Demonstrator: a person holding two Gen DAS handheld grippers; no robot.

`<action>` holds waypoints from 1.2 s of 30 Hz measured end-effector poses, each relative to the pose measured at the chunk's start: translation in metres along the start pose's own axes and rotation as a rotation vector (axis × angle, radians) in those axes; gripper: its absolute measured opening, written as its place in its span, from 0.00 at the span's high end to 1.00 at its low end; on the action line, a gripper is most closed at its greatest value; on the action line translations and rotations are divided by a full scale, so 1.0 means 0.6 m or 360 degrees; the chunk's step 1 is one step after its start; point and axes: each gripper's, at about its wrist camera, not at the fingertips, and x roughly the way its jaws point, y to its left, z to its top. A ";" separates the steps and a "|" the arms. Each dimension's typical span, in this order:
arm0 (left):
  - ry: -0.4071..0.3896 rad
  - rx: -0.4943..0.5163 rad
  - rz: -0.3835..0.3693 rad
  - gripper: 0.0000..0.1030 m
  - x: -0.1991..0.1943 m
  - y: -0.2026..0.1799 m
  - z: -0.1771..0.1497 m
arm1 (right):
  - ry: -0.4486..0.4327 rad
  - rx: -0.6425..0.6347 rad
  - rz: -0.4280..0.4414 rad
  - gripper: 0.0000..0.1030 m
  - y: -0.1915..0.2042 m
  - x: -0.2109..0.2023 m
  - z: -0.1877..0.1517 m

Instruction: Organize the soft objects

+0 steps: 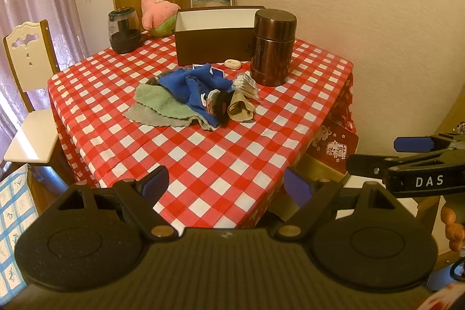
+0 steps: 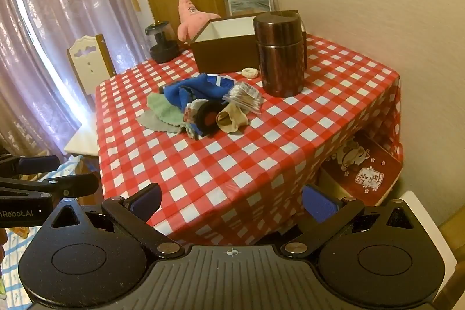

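Observation:
A pile of soft things lies mid-table: a blue cloth (image 1: 197, 86) (image 2: 200, 89), a green cloth (image 1: 161, 102) (image 2: 164, 108), a grey cloth (image 1: 151, 116), a black item (image 1: 222, 105) (image 2: 207, 118) and a beige sock (image 1: 241, 106) (image 2: 232, 116). An open brown box (image 1: 215, 42) (image 2: 226, 48) stands behind the pile. My left gripper (image 1: 226, 185) is open and empty, held off the table's near edge. My right gripper (image 2: 232, 202) is open and empty, also short of the table; it also shows in the left wrist view (image 1: 386, 154).
A brown metal canister (image 1: 271, 47) (image 2: 280, 54) stands right of the pile, beside a clear packet (image 1: 247, 86) and a pale ring (image 1: 232, 64). A pink plush (image 1: 157, 10) and a dark jar (image 1: 125, 29) sit at the back left. A white chair (image 1: 32, 95) stands on the left.

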 end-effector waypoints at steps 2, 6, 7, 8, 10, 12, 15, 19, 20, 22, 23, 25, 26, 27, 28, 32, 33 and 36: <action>0.0001 -0.0001 0.0000 0.17 0.000 0.000 0.000 | -0.0001 0.0003 -0.0001 0.00 0.000 0.000 0.000; 0.0001 -0.0001 0.0003 0.17 0.000 0.000 0.000 | -0.0003 0.0002 0.0000 0.00 -0.001 -0.001 0.000; 0.0000 0.0000 0.0001 0.17 0.000 0.000 0.000 | -0.0002 0.0002 0.0000 0.00 -0.001 -0.001 0.000; 0.0000 0.0000 0.0002 0.17 0.000 0.000 0.000 | -0.0002 0.0002 -0.0001 0.00 -0.001 -0.001 0.000; 0.0001 0.0000 0.0001 0.17 0.000 0.000 0.000 | 0.0000 0.0003 -0.0001 0.00 -0.001 -0.001 0.000; 0.0001 -0.0001 0.0001 0.17 0.000 0.000 0.000 | -0.0002 0.0001 -0.0002 0.00 -0.001 -0.001 0.000; 0.0001 0.0000 0.0002 0.17 0.000 0.000 0.000 | -0.0002 0.0001 -0.0001 0.00 -0.001 -0.001 0.000; -0.0001 0.0000 0.0000 0.17 0.000 0.000 0.000 | -0.0001 0.0002 -0.0002 0.00 -0.001 0.000 0.001; 0.0000 0.0000 0.0001 0.17 0.000 0.000 0.000 | -0.0003 0.0001 -0.0002 0.00 -0.001 0.000 0.001; 0.0000 0.0001 0.0003 0.17 0.000 0.000 0.000 | -0.0004 0.0000 -0.0002 0.00 -0.001 0.001 0.001; 0.0000 0.0001 0.0003 0.17 0.000 0.000 0.000 | -0.0004 0.0001 -0.0002 0.00 -0.001 0.002 0.002; 0.0000 0.0000 0.0003 0.17 0.000 0.000 0.000 | -0.0003 0.0001 -0.0002 0.00 -0.001 0.002 0.002; -0.0001 0.0001 0.0003 0.17 0.000 0.000 0.000 | -0.0004 0.0001 -0.0002 0.00 -0.001 0.003 0.002; 0.0000 0.0001 0.0003 0.17 0.000 0.000 0.000 | -0.0003 0.0001 -0.0001 0.00 -0.001 0.003 0.002; 0.0000 0.0001 0.0004 0.17 0.000 0.000 0.000 | -0.0003 0.0002 -0.0001 0.00 -0.001 0.003 0.002; 0.0000 0.0001 0.0004 0.17 0.000 0.000 0.000 | -0.0004 0.0002 -0.0002 0.00 0.000 0.006 0.003; 0.0001 0.0001 0.0003 0.17 0.000 0.000 0.000 | -0.0004 0.0002 -0.0002 0.00 0.000 0.006 0.003; 0.0002 0.0002 0.0003 0.17 0.000 0.000 0.000 | -0.0003 0.0002 -0.0002 0.00 0.000 0.008 0.004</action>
